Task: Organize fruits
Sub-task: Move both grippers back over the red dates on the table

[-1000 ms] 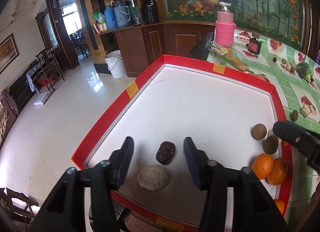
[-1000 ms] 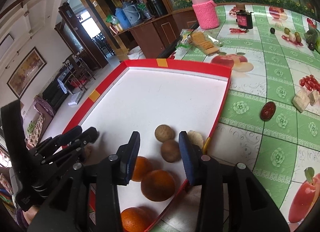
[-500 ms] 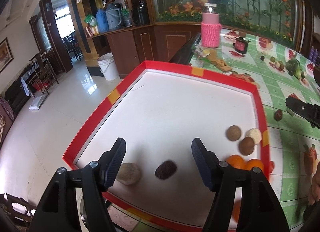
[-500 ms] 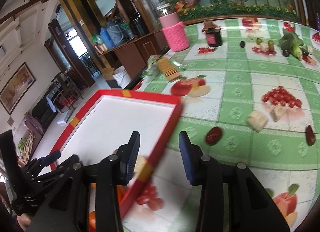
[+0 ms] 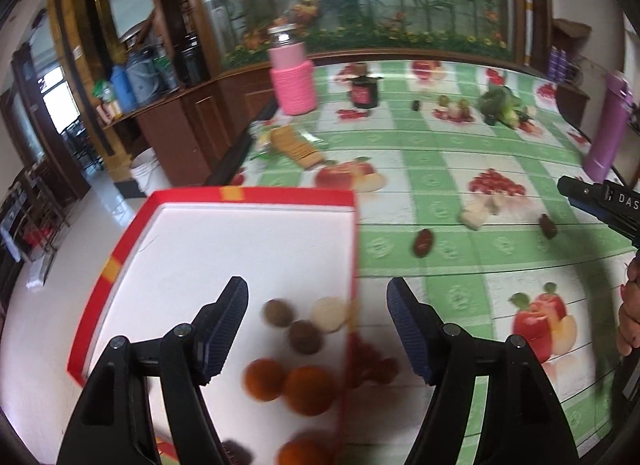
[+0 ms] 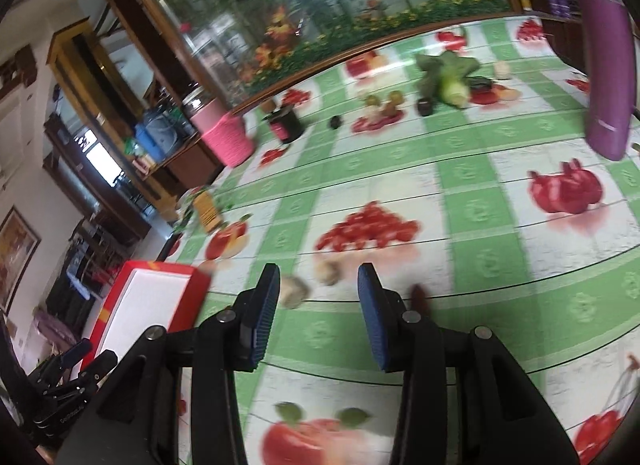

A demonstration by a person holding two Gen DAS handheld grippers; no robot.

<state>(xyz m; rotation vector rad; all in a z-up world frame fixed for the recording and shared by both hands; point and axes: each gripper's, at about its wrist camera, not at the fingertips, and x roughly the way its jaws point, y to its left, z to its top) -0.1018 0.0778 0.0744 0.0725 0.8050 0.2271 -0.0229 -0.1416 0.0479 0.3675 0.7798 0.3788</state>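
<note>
A red-rimmed white tray [image 5: 256,195] holds two oranges [image 5: 308,384], two brown round fruits [image 5: 305,337] and a pale one [image 5: 329,308] near its right rim. My left gripper [image 5: 318,329] is open and empty above them. On the green tablecloth a dark red date [image 5: 424,242], a second date [image 5: 548,226] and pale pieces [image 5: 474,217] lie loose. My right gripper [image 6: 314,319] is open and empty over the cloth, with pale pieces [image 6: 328,273] just ahead and a dark date [image 6: 420,297] beside its right finger. The tray [image 6: 120,317] lies at its left.
A pink-sleeved jar [image 5: 292,81], a small dark jar [image 5: 364,91], crackers [image 5: 296,145], greens [image 5: 500,105] and a purple bottle [image 5: 608,125] stand further back on the table. The table's left edge drops to the floor beside the tray.
Both grippers have swung right, away from the tray's left part. The left now looks over the tray's right rim; the right has moved out over the tablecloth toward the loose pieces.
</note>
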